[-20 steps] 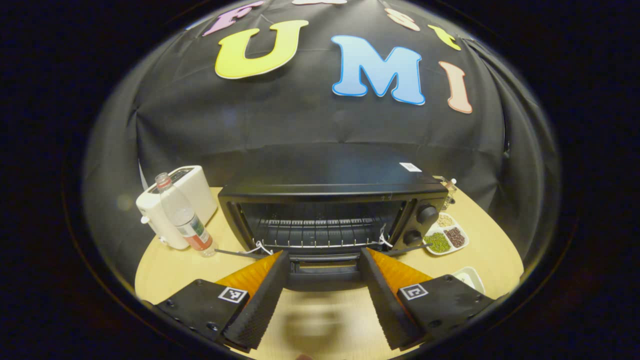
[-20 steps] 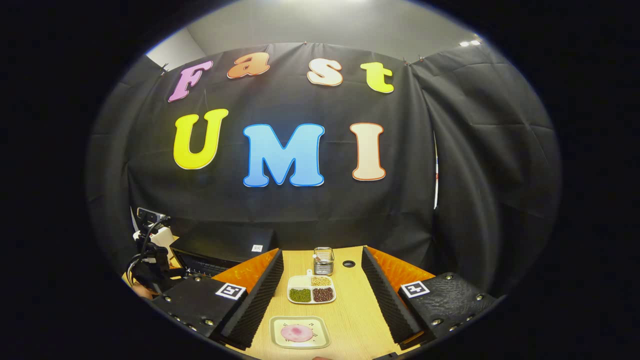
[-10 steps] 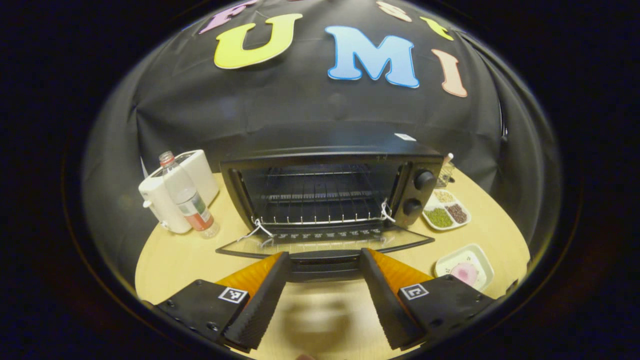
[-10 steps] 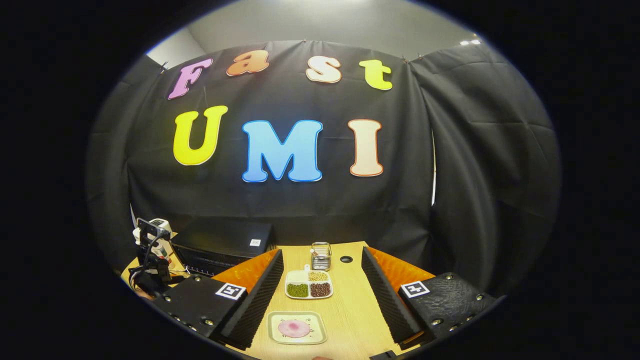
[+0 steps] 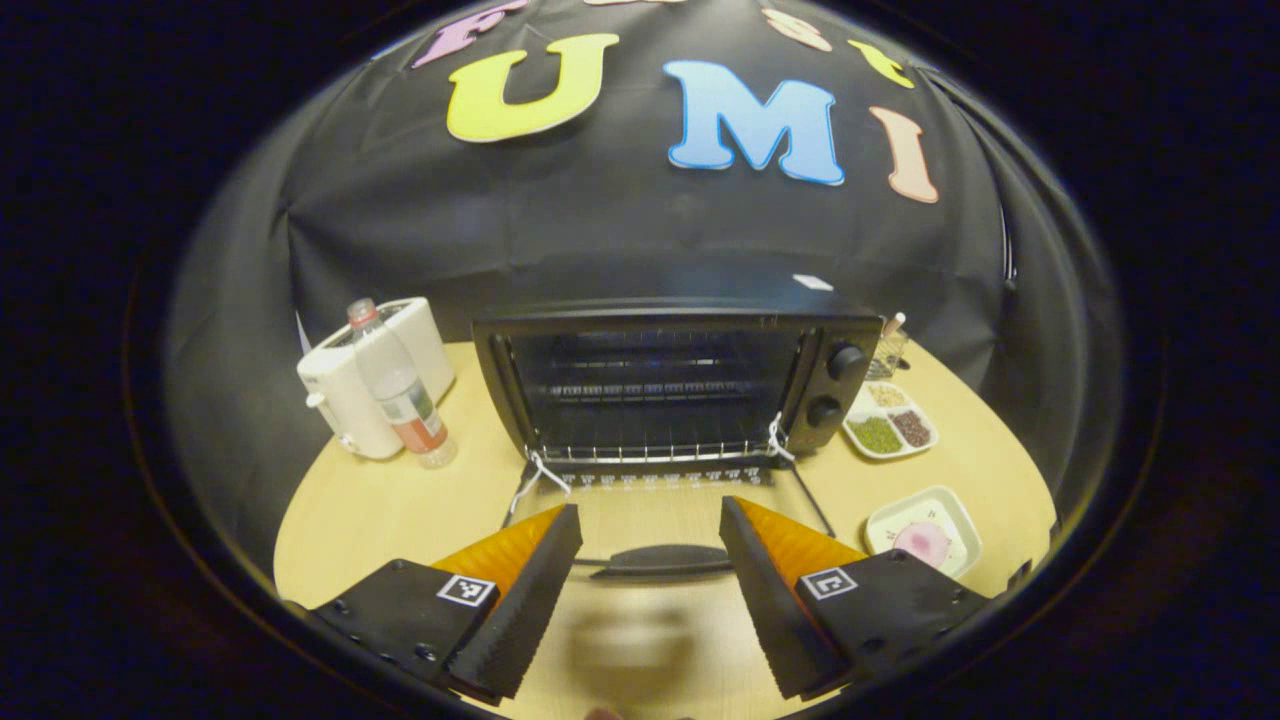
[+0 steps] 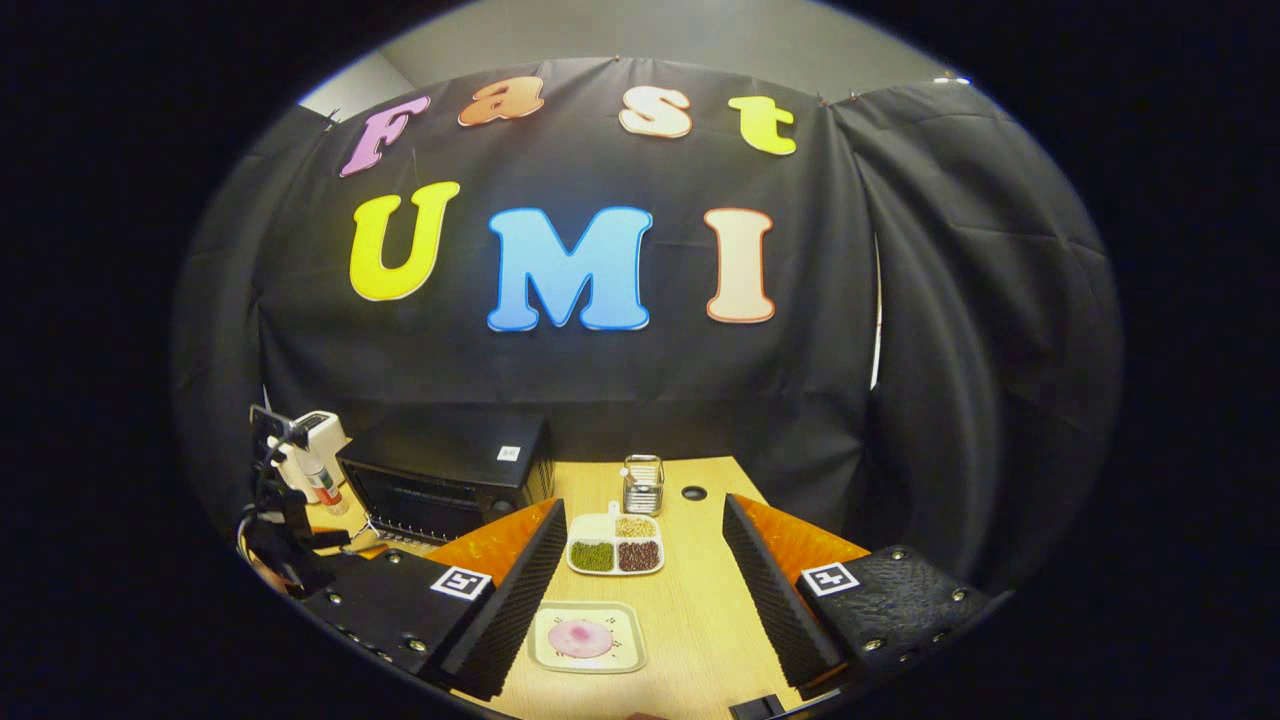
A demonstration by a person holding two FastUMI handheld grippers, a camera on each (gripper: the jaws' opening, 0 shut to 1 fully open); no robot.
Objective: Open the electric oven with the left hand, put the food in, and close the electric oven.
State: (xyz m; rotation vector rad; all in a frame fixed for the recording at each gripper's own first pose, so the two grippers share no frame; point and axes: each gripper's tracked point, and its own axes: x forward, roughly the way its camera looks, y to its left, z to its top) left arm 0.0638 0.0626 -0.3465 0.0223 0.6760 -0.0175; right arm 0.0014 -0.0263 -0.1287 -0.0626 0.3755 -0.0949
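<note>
Black electric oven [image 5: 665, 385] now fully open, glass door [image 5: 665, 520] dropped flat to counter [image 5: 400, 510]; left gripper [image 5: 650, 540] jaws released, pink food next.

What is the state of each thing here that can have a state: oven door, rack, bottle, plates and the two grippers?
Oven door: fully open, lying flat.
Oven rack: inside, bare.
Water bottle: upright, capped.
Small plate: holds the pink food, on the table.
Divided dish: filled with beans and grains.
Left gripper: open, around the door handle without pressing it.
Right gripper: open, above the small plate.
</note>
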